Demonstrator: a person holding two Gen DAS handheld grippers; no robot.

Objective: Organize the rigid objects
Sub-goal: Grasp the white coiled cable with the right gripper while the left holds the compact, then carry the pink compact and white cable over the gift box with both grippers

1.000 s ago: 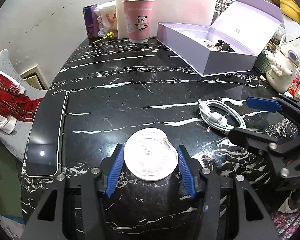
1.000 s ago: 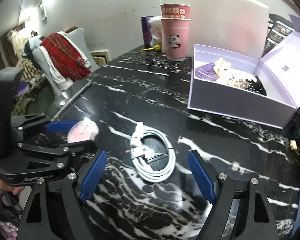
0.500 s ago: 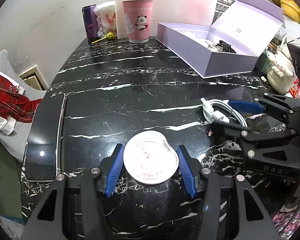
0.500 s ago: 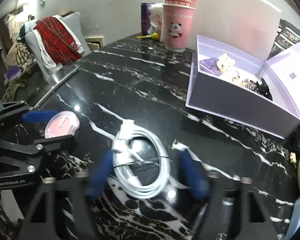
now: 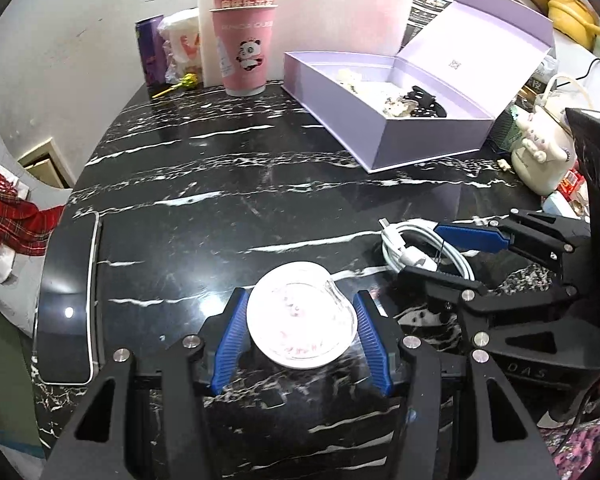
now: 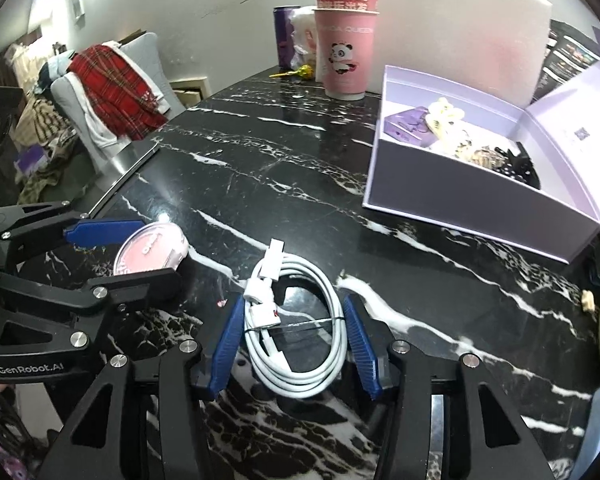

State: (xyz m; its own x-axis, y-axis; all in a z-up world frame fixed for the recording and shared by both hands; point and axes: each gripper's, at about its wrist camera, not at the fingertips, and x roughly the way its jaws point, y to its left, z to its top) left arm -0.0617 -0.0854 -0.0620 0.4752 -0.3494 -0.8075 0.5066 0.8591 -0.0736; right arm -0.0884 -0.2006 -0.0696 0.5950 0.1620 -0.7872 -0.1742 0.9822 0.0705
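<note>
Left wrist view, left gripper (image 5: pixel 300 338) jaws spread around round compact (image 5: pixel 302 326), right gripper (image 6: pixel 293 342) jaws flanking coiled cable (image 6: pixel 296 328)

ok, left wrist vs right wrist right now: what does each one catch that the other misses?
Left wrist only: the dark phone-like slab at the table's left edge and the cream appliance beyond the box.
Right wrist only: the purple packet inside the lavender box, and the chair with piled clothes.
Both: the round pink container between the left gripper fingers, the coiled white cable between the right gripper fingers, and the panda cups.
</note>
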